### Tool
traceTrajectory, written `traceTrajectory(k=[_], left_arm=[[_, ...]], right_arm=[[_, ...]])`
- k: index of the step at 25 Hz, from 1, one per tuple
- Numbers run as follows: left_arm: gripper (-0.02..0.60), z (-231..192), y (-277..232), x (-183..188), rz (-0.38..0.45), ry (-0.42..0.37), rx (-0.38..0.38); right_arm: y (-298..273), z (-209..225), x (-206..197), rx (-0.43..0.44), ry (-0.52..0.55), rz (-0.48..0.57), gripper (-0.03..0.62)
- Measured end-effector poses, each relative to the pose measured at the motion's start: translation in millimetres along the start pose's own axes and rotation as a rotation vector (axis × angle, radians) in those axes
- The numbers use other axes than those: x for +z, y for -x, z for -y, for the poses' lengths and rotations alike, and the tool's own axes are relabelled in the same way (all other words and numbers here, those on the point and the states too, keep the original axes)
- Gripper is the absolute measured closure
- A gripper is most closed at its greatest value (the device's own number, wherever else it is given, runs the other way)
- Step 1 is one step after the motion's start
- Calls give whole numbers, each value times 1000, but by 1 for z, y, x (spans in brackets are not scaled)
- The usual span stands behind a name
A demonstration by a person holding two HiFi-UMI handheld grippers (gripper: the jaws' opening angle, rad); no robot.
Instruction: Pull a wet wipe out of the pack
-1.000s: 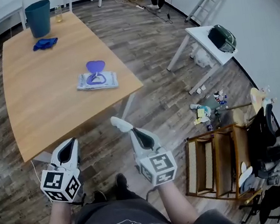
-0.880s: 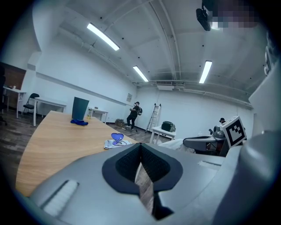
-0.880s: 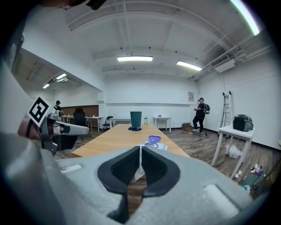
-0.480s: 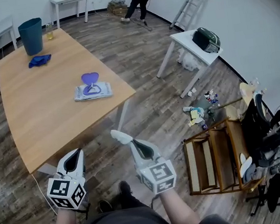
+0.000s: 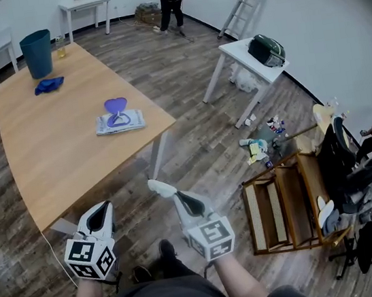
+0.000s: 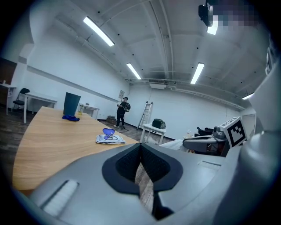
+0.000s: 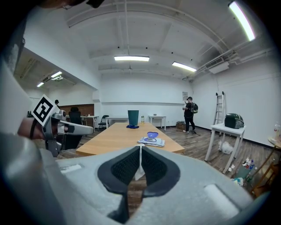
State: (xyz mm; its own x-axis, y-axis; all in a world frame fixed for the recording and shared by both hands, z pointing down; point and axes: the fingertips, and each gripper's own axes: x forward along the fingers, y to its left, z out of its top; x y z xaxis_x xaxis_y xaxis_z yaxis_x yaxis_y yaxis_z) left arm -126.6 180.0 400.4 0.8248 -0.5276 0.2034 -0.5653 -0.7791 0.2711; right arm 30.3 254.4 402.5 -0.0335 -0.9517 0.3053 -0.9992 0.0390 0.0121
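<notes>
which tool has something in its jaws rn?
The right tool: its jaws are shut on a white wipe that sticks out past the tips. The left tool is shut with nothing between its jaws.

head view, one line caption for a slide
Right gripper pinching a white wipe, left gripper shut and empty, both short of the table with the opened wipe pack.

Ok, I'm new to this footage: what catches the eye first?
The wet wipe pack, purple lid flipped up, lies on the wooden table far ahead. Close below, the right gripper is shut on a white wipe; the left gripper is shut, empty.
</notes>
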Motion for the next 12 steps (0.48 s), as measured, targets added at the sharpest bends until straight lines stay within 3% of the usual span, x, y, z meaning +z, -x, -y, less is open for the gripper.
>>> traceTrajectory(k=[12], left_arm=[[563,10,-6,-4,-19,2,-19]], right_arm=[[1,8,1,-8,-4,6,591]])
